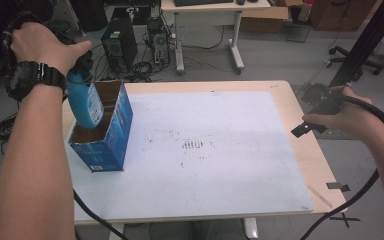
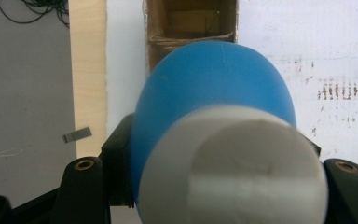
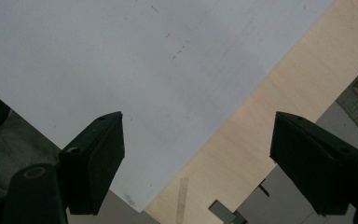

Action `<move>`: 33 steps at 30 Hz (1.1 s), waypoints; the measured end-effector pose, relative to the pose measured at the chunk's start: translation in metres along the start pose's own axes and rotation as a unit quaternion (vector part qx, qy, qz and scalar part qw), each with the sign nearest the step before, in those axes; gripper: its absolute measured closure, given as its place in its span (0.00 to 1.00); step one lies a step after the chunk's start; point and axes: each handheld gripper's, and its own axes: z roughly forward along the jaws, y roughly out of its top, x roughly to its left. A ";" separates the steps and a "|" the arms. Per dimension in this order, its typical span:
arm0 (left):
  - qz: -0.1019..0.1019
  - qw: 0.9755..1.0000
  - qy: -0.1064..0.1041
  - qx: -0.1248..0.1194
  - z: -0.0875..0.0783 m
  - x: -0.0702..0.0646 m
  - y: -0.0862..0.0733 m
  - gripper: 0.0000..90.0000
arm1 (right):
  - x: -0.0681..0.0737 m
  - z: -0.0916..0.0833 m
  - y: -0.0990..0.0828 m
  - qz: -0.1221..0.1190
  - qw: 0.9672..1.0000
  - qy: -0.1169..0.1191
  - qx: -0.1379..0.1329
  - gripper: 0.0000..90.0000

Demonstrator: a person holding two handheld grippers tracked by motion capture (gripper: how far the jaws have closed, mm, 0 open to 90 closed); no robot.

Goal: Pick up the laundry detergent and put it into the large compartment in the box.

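Note:
A blue bottle (image 1: 85,102) with a white cap (image 2: 233,168) hangs bottom-down over an open blue cardboard box (image 1: 109,131) at the table's left side. My left gripper (image 1: 80,65) is shut on the bottle near its cap end, and the bottle's lower part dips into the box's mouth. In the left gripper view the bottle (image 2: 214,88) hides most of the box's brown inside (image 2: 191,21). My right gripper (image 1: 310,127) is held over the table's right edge, open, with nothing between its jaws (image 3: 198,158).
A white sheet (image 1: 200,150) covers most of the wooden table (image 1: 305,155), with dark smudges at its middle. Black tape pieces (image 1: 338,186) lie near the right front corner. Computer towers (image 1: 120,45), cables and a desk stand on the floor behind the table.

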 end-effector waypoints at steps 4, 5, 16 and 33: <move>-0.003 1.000 0.000 0.002 0.002 0.001 0.000 0.42 | 0.000 0.001 0.001 -0.001 1.000 -0.001 0.001 0.19; -0.002 1.000 0.001 0.003 0.002 0.002 0.000 0.42 | 0.000 0.001 0.001 -0.001 1.000 -0.001 0.002 0.19; -0.002 1.000 0.000 0.005 0.011 0.004 0.000 0.42 | 0.002 0.005 0.003 -0.001 1.000 0.001 0.006 0.19; -0.005 1.000 -0.004 0.014 0.036 0.008 -0.001 0.42 | 0.004 0.008 0.005 -0.004 1.000 0.002 0.012 0.19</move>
